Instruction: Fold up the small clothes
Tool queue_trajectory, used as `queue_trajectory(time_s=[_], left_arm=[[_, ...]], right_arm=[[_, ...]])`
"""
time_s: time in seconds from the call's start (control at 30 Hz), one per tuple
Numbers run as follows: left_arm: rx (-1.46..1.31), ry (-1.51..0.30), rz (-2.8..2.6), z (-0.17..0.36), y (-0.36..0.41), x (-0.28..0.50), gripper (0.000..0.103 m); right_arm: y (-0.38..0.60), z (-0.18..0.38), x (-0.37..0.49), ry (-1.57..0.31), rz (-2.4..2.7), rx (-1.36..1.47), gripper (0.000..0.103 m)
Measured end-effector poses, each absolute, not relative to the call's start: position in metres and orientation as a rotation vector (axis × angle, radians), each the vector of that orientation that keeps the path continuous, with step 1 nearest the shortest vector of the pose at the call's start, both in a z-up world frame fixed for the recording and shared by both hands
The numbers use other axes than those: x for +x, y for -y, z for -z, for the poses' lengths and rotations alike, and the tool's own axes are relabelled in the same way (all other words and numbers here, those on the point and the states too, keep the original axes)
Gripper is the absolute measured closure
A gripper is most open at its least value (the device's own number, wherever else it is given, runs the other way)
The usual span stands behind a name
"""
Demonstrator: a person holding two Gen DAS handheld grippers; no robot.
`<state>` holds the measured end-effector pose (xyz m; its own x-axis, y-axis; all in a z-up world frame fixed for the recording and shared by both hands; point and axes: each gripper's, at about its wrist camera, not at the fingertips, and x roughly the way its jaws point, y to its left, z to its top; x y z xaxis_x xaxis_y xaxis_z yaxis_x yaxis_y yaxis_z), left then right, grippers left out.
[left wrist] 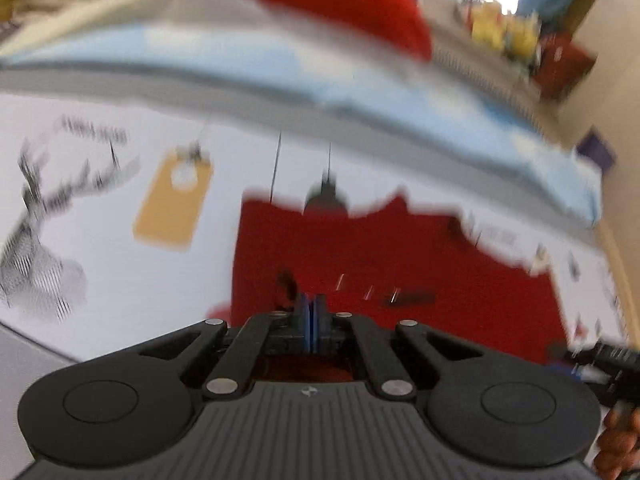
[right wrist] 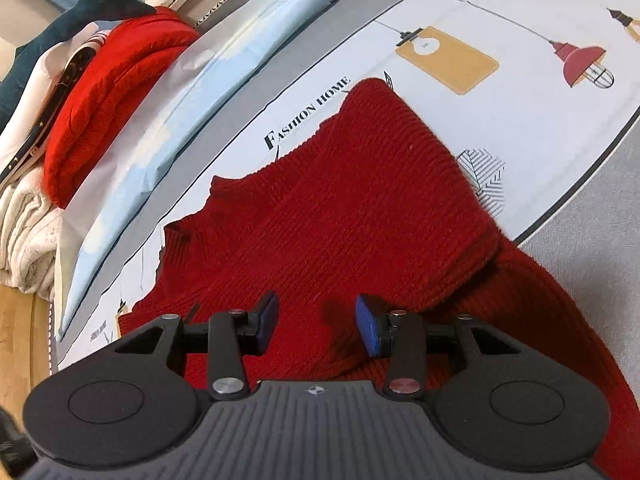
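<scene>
Blk grippers, blue-padded fingers [right wrist: 370, 330], silver screws, ribbed housing.

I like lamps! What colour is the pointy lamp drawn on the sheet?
Red, with a small dark wire cage beside it: the lamp print shows best in the right wrist view.

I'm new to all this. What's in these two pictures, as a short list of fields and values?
garment: dark red ribbed knit sweater, lying partly folded
surface: white printed sheet with lamp drawings
left gripper: shut; picture blurred, unclear if it holds cloth
right gripper: open above the sweater
nearby: stack with bright red knit and cream towel
</scene>
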<state>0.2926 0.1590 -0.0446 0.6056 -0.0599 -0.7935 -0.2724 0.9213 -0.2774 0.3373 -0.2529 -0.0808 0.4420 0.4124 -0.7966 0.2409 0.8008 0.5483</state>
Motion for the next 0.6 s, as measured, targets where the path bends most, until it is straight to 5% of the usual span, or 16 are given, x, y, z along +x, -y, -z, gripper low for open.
queue_trajectory(time_s=[0.1,0.27,0.47,0.6], left_arm=[[-0.438,-0.855,-0.154,0.031,-0.167,0.287,0.102],[-0.425,-1.087,-0.201,0.070,-0.164,0.294,0.101],[-0.406,-1.001,-0.126,0.061,-0.155,0.294,0.098],[-0.442,-1.109,-0.098,0.088,-0.150,0.300,0.096]], right_arm=[[0.250,0.074,0.337,-1.089,-0.126,0.657,0.058],[0.249,0.076,0.337,-1.082,-0.117,0.599,0.058],[0.271,0.102,0.338,-1.155,0.024,0.694,0.061],[0.261,0.088,0.338,-1.105,0.003,0.613,0.059]])
